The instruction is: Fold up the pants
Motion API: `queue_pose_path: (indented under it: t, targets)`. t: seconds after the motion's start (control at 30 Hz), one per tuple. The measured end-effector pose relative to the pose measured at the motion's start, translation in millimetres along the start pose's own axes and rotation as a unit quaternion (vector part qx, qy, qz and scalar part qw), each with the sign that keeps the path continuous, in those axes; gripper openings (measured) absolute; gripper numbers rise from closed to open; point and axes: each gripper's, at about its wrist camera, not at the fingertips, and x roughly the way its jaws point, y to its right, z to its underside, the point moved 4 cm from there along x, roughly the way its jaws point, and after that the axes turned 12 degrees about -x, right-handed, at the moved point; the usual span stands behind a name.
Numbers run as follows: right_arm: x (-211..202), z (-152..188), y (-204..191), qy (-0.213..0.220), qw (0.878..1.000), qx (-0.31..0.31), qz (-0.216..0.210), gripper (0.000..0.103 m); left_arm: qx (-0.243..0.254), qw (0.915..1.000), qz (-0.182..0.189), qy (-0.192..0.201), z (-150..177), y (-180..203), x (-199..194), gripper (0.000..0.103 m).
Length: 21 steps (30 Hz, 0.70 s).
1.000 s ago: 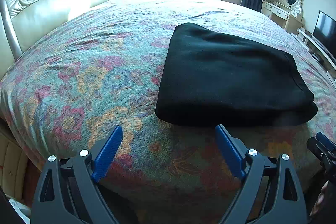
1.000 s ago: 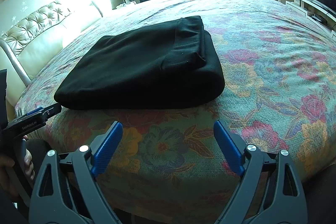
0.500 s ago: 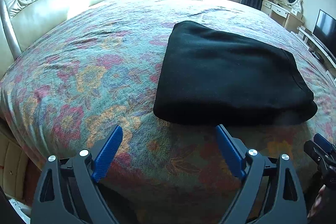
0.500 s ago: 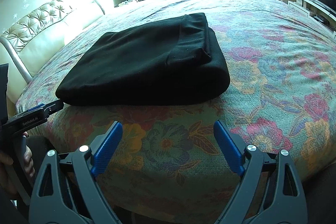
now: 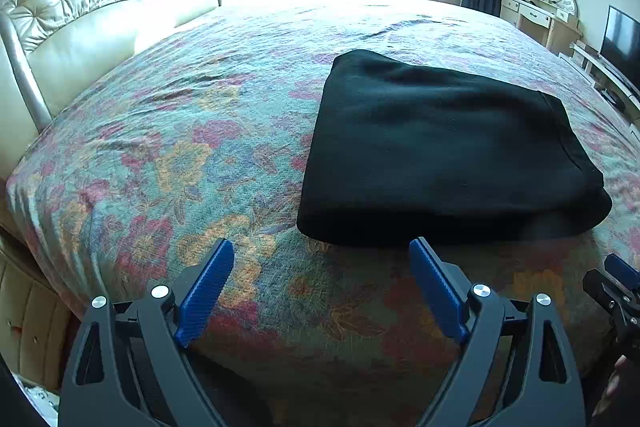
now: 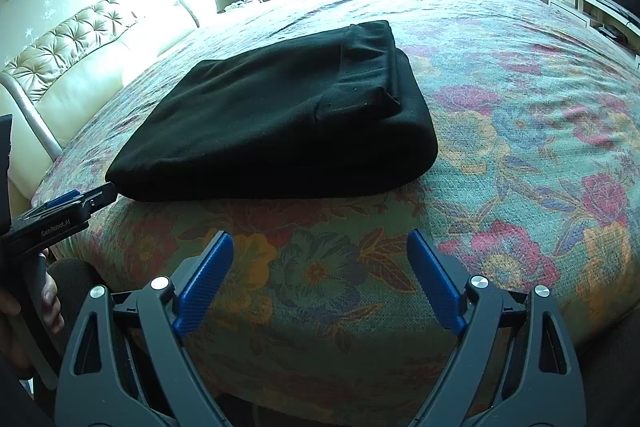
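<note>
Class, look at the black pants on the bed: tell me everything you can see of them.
The black pants are folded into a thick, flat rectangular bundle of soft, fleecy-looking fabric, with several layers stacked. A seamed band, perhaps the waistband, lies on top along the right end. They rest near the front edge of the floral bedspread. Both the left gripper and the right gripper are open and clear of them.

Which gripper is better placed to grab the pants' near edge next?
Left, marginally. The left gripper is open with one fingertip almost at the near edge of the pants. The right gripper is also open, but sits farther back over bare bedspread.
</note>
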Motion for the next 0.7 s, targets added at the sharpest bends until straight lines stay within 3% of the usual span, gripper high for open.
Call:
queue_pose_path:
  t: [0.3,0.7]
  targets:
    - [1.4,1.6,0.9,-0.002,1.000,0.005,-0.004,0.088,0.022,0.9996,-0.013,0.015,-0.5,7.3,-5.4,0.088]
    - [2.2,2.0,0.1,-0.005,1.000,0.003,-0.006,0.088,0.025,0.9996,-0.002,0.013,-0.6,10.2,-8.6,0.088]
